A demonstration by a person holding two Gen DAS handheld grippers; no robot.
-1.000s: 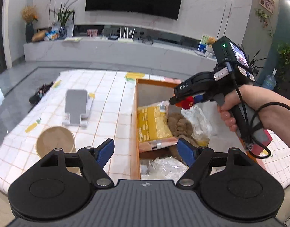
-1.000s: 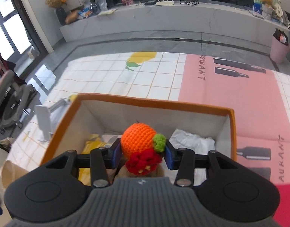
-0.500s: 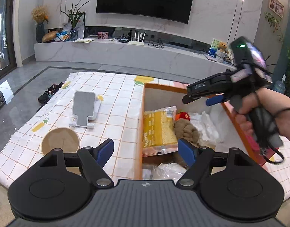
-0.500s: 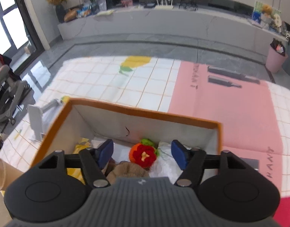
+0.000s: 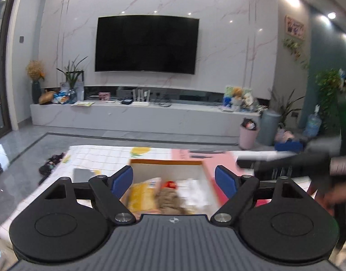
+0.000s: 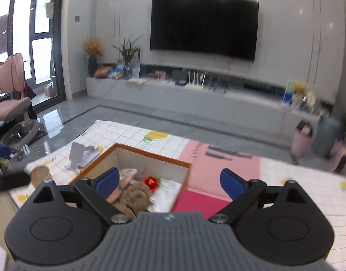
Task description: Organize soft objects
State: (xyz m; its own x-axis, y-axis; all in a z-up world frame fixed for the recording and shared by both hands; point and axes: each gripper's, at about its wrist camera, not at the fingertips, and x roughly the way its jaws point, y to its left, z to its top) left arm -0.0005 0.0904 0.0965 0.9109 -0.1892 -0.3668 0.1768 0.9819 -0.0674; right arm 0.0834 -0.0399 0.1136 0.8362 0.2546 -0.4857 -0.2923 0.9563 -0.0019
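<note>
Soft objects lie together in the orange-rimmed box [image 6: 150, 155] that stands on the table [image 6: 118, 133], near the middle of its checked cloth and just beside the pink part of the cloth [image 6: 218, 164]. Inside the box, a brown plush toy [image 6: 136, 195] sits at the near end, a small red and orange crocheted toy [image 6: 151, 181] rests just behind it, and white crumpled plastic bags [image 6: 166, 190] fill the side toward the pink cloth. A yellow packet [image 5: 139, 195] lies along the box's other side, touching the brown plush.

The left gripper [image 5: 174, 179] hangs above the near end of the box with its blue fingers [image 5: 123, 179] spread wide and nothing between them. The right gripper [image 6: 169, 181] is likewise wide apart and empty, held above the box's near corner on the pink side; one of its blue fingers [image 6: 231, 184] is over the pink cloth. In the left wrist view the right gripper shows only as a dark blur at the right edge.

On the checked cloth, toward the table's left edge, a white phone stand [image 6: 79, 155] stands near the box's left wall, and a brown paper cup [image 6: 40, 175] sits nearer the table's front left corner. Both views are blurred, so finer detail in the box cannot be told.
</note>
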